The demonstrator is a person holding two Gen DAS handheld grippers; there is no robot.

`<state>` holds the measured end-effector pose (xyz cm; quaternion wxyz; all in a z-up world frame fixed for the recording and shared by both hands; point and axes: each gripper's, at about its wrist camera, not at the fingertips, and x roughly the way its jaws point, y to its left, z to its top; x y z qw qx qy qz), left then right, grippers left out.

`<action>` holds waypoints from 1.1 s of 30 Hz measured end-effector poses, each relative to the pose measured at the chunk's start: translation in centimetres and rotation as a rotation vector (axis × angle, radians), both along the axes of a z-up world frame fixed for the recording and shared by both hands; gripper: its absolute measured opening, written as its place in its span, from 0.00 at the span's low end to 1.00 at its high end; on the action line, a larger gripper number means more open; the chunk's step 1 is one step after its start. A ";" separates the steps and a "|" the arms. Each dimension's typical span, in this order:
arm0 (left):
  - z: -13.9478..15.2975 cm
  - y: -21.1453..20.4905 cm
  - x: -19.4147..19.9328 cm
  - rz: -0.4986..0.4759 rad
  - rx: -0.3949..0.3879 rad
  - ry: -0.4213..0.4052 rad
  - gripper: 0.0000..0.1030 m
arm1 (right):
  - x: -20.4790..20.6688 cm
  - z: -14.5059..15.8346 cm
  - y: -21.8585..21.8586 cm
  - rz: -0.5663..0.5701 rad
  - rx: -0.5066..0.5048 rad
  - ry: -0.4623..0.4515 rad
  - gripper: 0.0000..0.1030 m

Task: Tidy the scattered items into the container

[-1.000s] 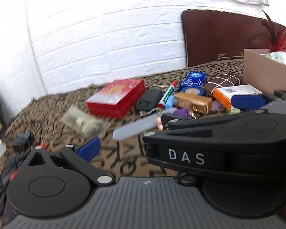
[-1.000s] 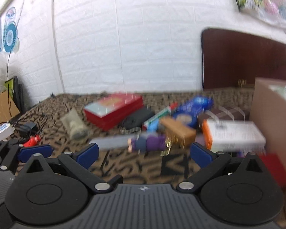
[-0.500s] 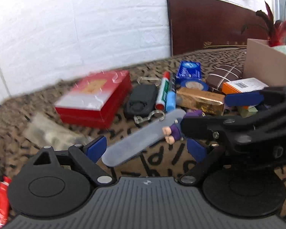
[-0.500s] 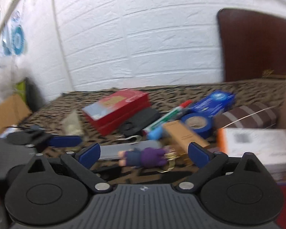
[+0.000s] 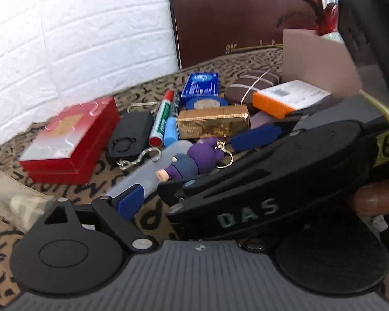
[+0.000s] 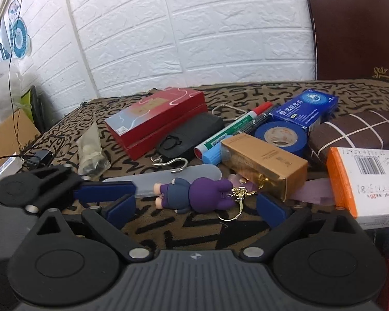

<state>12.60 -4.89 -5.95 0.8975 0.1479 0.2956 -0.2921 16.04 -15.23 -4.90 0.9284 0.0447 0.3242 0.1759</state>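
Note:
A purple rabbit keychain (image 6: pixel 202 198) with a gold ring lies on the patterned cloth, partly over a frosted plastic case (image 6: pixel 166 180). My right gripper (image 6: pixel 194 207) is open, its blue pads either side of the keychain, low over the cloth. The keychain also shows in the left wrist view (image 5: pixel 194 159). My left gripper (image 5: pixel 179 194) is open near the case's end; only its left pad shows, the right gripper's body (image 5: pixel 272 181) covers the other. The cardboard container (image 5: pixel 316 59) stands at the right.
A red box (image 6: pixel 158 119), black pouch (image 6: pixel 192 136), markers (image 6: pixel 233 129), blue tape (image 6: pixel 282 136), blue carton (image 6: pixel 303 111), gold box (image 6: pixel 264 162), brown checked pouch (image 6: pixel 358 132) and orange-white box (image 6: pixel 368 181) crowd the cloth. A clear bag (image 6: pixel 90 150) lies left.
Both grippers have moved forward and down towards the keychain and case. The right gripper now straddles the keychain and crosses in front of the left camera.

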 end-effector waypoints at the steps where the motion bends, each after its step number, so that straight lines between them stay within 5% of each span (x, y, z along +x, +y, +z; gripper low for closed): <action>1: -0.1 0.0 0.2 -0.003 -0.010 0.018 0.95 | 0.1 0.0 0.1 0.007 -0.022 -0.004 0.95; 9: -0.5 -1.3 0.1 -0.089 0.049 -0.070 0.95 | 0.6 -0.1 -1.8 0.088 0.039 -0.035 0.84; 17: -0.7 -1.6 0.1 0.037 0.127 -0.184 0.32 | 0.7 0.1 -2.8 0.098 0.068 -0.048 0.64; 24: 0.5 0.2 -1.2 0.079 0.021 -0.133 0.30 | -1.3 1.1 -2.7 0.112 0.077 -0.079 0.61; 33: 3.8 1.0 -4.6 0.081 -0.045 -0.199 0.30 | -5.2 4.6 -2.4 0.116 0.091 -0.175 0.60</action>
